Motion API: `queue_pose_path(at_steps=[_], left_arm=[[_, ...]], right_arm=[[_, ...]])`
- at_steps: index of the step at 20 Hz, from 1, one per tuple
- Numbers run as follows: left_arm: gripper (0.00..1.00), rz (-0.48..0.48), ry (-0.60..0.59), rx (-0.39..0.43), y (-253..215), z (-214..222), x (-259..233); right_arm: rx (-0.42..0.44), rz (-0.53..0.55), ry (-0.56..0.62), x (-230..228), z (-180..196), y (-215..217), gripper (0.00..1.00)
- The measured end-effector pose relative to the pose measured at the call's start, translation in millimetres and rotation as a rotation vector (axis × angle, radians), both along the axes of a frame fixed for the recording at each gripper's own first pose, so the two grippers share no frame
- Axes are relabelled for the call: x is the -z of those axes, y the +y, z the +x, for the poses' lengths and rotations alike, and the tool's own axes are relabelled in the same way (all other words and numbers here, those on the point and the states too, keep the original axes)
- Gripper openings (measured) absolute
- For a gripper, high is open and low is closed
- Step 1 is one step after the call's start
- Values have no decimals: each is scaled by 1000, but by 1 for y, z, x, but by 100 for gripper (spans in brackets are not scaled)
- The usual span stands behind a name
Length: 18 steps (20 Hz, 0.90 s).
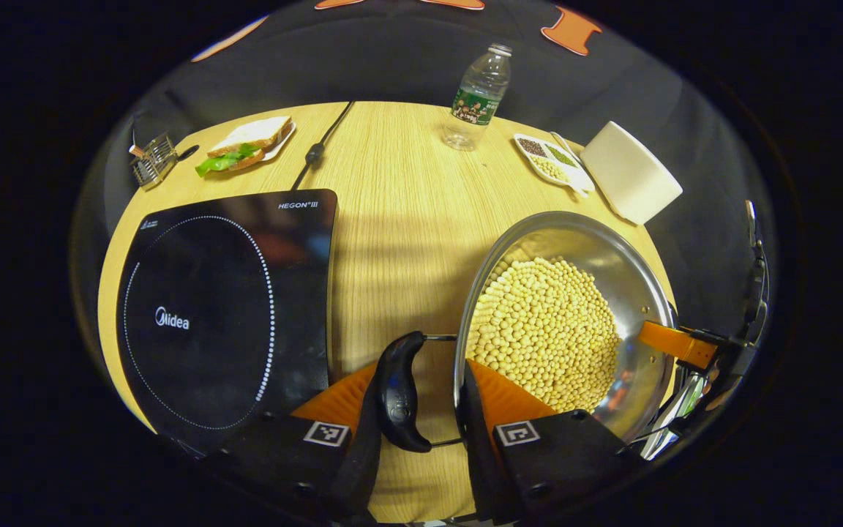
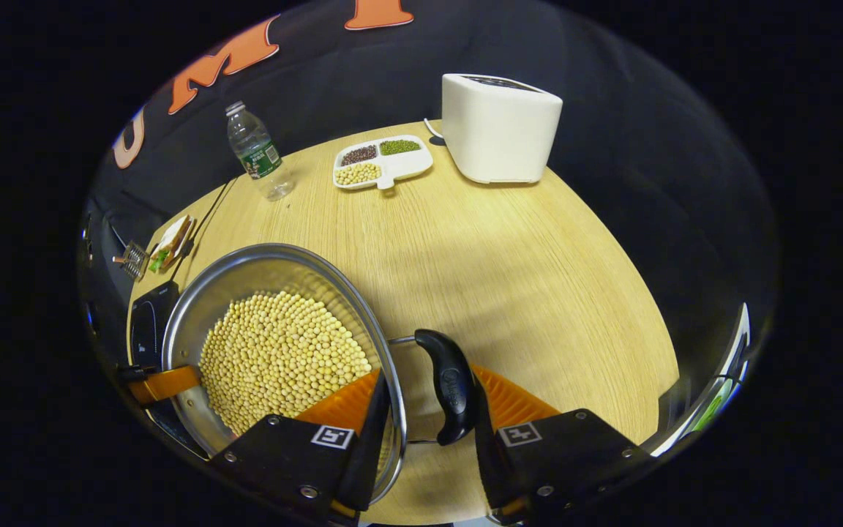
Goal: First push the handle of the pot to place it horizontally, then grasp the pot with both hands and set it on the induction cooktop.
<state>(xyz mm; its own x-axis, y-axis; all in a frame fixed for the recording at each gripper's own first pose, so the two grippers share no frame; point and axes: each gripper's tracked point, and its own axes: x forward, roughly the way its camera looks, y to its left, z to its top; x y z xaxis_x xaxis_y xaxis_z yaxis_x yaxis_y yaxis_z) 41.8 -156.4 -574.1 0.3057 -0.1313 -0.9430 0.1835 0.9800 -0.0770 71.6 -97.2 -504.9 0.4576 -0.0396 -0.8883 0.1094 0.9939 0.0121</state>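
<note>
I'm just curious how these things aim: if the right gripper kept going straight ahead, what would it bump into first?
The right gripper already straddles the pot rim and its handle. Beyond them lies bare table, then probably the toaster, though depth is hard to judge.

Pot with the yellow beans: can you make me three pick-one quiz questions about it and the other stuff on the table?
1. Where is the pot?
A. On the wooden table, beside the induction cooktop
B. On top of the cooktop
C. Held high in the air

2. How many compartments of the divided dish have something in them?
A. Two
B. Three
C. Five

3. How is the water bottle?
A. Lying on its side
B. Upside down
C. Standing upright, cap on

Answers:
1 A: the cooktop's black glass is bare, and the pot sits on wood next to it.
2 B: one dark pile, one green, one pale.
3 C: its cap points up.
</note>
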Motion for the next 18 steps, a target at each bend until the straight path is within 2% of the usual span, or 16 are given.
queue_pose_path(at_steps=[9,15,16,17,18], left_arm=[[59,-24,-53,-29,10,6,-23],[59,-48,-90,-73,38,17,-58],[59,-44,-94,-79,43,17,-63],[59,-40,-97,-85,50,16,-68],[60,-38,-97,-91,58,14,-73]], right_arm=[[-22,18,-42,-4,6,-4,57],[-43,37,-86,-3,10,-4,57],[-51,40,-83,-2,10,-4,53],[-58,44,-82,-1,10,-3,57],[-63,48,-81,-2,11,-4,57]])
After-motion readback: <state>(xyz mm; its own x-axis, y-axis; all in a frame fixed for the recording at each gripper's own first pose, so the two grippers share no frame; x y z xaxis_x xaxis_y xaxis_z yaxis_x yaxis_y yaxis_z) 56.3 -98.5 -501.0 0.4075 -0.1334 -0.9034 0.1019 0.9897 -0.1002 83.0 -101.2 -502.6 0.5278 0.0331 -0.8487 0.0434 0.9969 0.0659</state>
